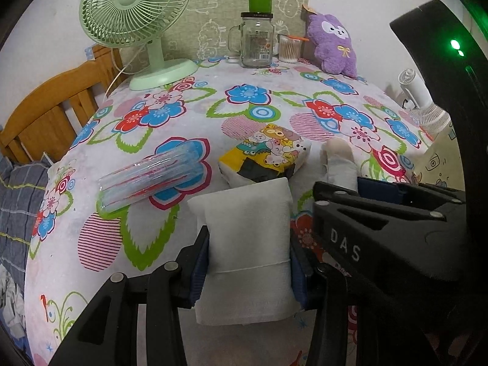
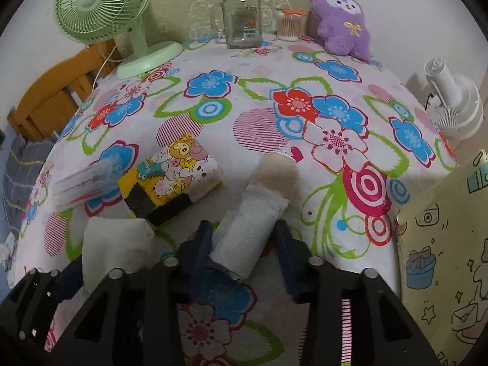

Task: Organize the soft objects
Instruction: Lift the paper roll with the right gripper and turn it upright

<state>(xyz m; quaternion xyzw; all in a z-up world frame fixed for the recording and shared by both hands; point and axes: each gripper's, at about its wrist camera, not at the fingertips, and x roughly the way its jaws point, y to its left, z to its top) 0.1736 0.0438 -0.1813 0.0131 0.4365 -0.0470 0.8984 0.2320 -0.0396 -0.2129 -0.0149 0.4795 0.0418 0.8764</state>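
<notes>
Gripping white pad point(image 1: 244, 244) | left hand-held gripper point(image 1: 248, 270) (base hidden) | right hand-held gripper point(image 2: 244, 238): unclear

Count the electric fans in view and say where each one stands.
2. The pale green desk fan stands on the flowered tablecloth at the far left corner. The small white fan stands off the table's right edge, lower down. Others may be out of view.
</notes>
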